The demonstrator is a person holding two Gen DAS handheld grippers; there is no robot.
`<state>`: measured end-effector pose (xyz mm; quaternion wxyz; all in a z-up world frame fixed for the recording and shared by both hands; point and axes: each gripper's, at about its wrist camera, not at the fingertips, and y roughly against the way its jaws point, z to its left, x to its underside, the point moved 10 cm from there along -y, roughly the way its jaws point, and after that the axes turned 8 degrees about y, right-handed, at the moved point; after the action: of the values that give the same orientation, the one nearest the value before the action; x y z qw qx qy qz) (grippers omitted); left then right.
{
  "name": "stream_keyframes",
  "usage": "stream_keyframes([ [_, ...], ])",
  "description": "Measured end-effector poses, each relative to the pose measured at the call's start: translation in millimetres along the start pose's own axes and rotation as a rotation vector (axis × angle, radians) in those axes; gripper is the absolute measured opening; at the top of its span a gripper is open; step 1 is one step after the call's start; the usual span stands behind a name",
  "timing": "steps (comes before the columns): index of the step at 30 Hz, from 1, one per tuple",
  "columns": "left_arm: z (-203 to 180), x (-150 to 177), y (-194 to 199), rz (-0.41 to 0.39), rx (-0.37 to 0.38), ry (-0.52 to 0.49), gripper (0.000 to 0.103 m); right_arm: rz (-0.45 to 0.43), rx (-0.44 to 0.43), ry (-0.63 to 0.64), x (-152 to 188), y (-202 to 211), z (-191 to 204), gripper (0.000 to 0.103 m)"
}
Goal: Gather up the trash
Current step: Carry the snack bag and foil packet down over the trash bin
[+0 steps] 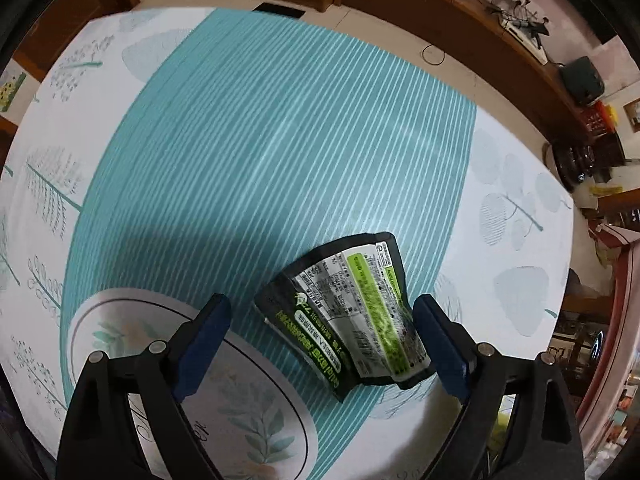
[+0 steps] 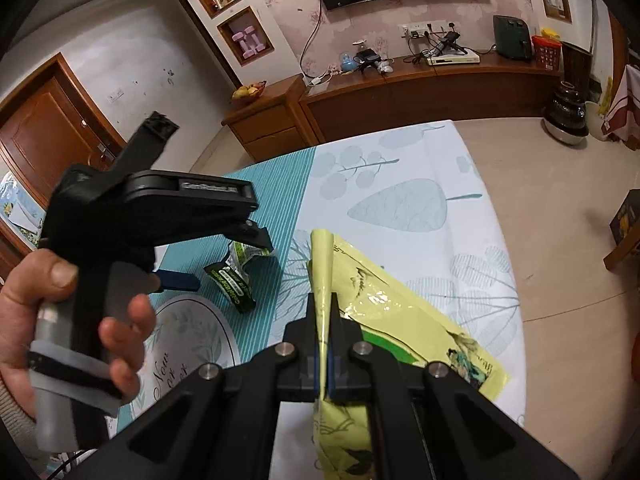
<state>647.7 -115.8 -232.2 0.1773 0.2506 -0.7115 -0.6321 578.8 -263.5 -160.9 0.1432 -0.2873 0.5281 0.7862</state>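
Observation:
A crumpled black and green snack wrapper (image 1: 356, 312) lies on the teal striped tablecloth (image 1: 260, 140). My left gripper (image 1: 320, 332) is open, its blue pads on either side of the wrapper's near end, apart from it. In the right wrist view the same wrapper (image 2: 236, 276) lies under the left gripper (image 2: 224, 260), which a hand holds. My right gripper (image 2: 323, 320) is shut on the edge of a yellow plastic bag (image 2: 400, 312) that lies partly on the table.
A round white mat with a leaf print (image 1: 224, 392) lies at the near left of the table and also shows in the right wrist view (image 2: 188, 340). The table's right edge (image 2: 500, 240) drops to a tiled floor. A wooden cabinet (image 2: 420, 92) stands along the far wall.

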Motion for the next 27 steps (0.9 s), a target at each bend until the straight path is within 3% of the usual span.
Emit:
stream_keyframes([
  [4, -1, 2, 0, -0.029, -0.048, -0.012, 0.074, 0.002, -0.005, -0.014, 4, 2, -1, 0.001],
  [6, 1, 3, 3, -0.050, -0.077, -0.029, 0.057, 0.003, -0.008, -0.019, 6, 4, -1, 0.001],
  [10, 2, 12, 7, -0.051, -0.059, -0.079, 0.015, 0.006, -0.013, -0.026, 10, 6, -1, 0.001],
  [15, 15, 36, 13, -0.023, -0.004, -0.154, 0.007, 0.015, -0.022, -0.042, 20, 11, 4, 0.001],
  [22, 62, 79, 30, 0.009, 0.040, -0.241, 0.006, 0.019, -0.047, -0.074, 44, 27, 26, 0.001],
  [27, 107, 111, 59, -0.010, 0.068, -0.353, 0.006, 0.011, -0.065, -0.114, 63, 48, 53, 0.001],
])
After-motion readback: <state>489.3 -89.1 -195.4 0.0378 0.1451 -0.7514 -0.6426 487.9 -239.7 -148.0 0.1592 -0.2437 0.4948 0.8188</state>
